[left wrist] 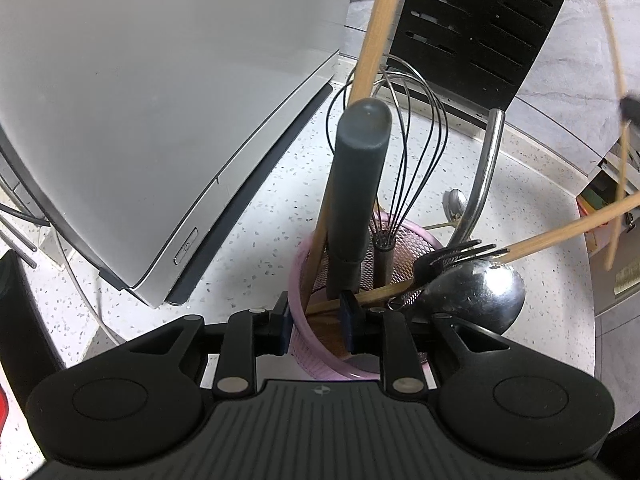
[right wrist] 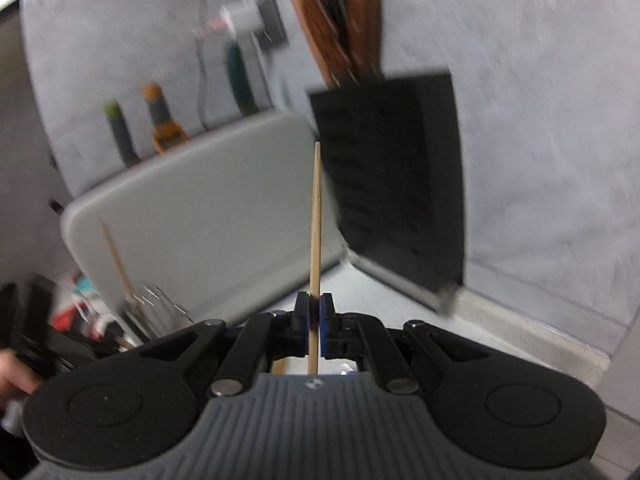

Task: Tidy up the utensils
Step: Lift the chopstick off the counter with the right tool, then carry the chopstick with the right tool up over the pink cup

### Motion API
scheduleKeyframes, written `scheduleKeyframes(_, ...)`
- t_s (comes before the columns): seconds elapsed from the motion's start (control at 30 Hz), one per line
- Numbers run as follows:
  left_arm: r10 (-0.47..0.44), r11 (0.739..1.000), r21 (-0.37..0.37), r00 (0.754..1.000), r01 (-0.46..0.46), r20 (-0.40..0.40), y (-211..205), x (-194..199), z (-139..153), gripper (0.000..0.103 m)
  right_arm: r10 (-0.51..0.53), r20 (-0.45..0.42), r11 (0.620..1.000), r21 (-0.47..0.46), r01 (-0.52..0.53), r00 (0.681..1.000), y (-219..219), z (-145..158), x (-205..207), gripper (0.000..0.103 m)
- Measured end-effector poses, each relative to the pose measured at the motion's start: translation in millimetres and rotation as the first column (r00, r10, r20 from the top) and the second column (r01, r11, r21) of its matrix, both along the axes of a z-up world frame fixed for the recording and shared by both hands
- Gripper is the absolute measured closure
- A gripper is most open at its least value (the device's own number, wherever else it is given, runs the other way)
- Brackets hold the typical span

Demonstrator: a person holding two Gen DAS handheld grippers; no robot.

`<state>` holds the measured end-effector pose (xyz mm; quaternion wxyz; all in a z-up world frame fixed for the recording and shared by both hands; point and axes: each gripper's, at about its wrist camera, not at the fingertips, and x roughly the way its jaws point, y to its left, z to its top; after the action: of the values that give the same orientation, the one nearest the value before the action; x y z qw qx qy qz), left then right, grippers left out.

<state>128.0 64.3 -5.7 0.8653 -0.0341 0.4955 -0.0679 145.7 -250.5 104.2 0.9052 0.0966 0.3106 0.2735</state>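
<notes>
Two grippers at work over a speckled white bench [left wrist: 256, 216]. Far left: grey appliance [left wrist: 160, 100] lying slanted across the bench, close beside a pink mesh holder [left wrist: 298, 276]. Left gripper [left wrist: 318, 320] clamped on the near rim of that holder, one blue finger [left wrist: 351, 320] inside, the other outside, wall pinched between. Crowded within the holder: grey-handled utensil [left wrist: 356, 184] upright with long axis pointing up toward the camera, wooden handle [left wrist: 376, 32] leaning up and slightly right, wire whisk [left wrist: 416, 136] head-up behind. Further right: black fork [left wrist: 448, 258] and large steel spoon [left wrist: 480, 292] tilted out over the rim, bamboo chopstick [left wrist: 560, 232] slanting up and right, curved steel handle [left wrist: 486, 168] rising behind. Small spoon [left wrist: 456, 202] flat on the bench beyond. Black slotted knife block [left wrist: 480, 24] at the back.

From the right wrist view, blurred: right gripper [right wrist: 315, 320] shut tight on a single thin chopstick [right wrist: 316, 220], long axis straight ahead along the fingers, tapered tip forward, toward the appliance and the knife block [right wrist: 392, 184]. Bottles [right wrist: 160, 124] far left behind the appliance.
</notes>
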Motion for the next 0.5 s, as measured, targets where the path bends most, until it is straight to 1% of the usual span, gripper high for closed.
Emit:
scheduleKeyframes(0.23, -0.011, 1.0, 0.002, 1.0, 0.011, -0.003, -3, 1, -1, 0.076, 0.043, 0.126, 0.988, 0.14, -0.061, 0.991, 16, 46, -16, 0.102)
scheduleKeyframes(0.4, -0.026, 1.0, 0.008, 1.0, 0.026, -0.005, -6, 1, -1, 0.076, 0.049, 0.206, 0.969, 0.227, -0.096, 0.977, 36, 68, -28, 0.102)
scheduleKeyframes(0.5, -0.037, 0.999, 0.003, 0.999, 0.037, -0.008, -7, 2, -1, 0.076, 0.031, 0.234, 0.961, 0.259, -0.093, 0.972, 51, 68, -30, 0.102)
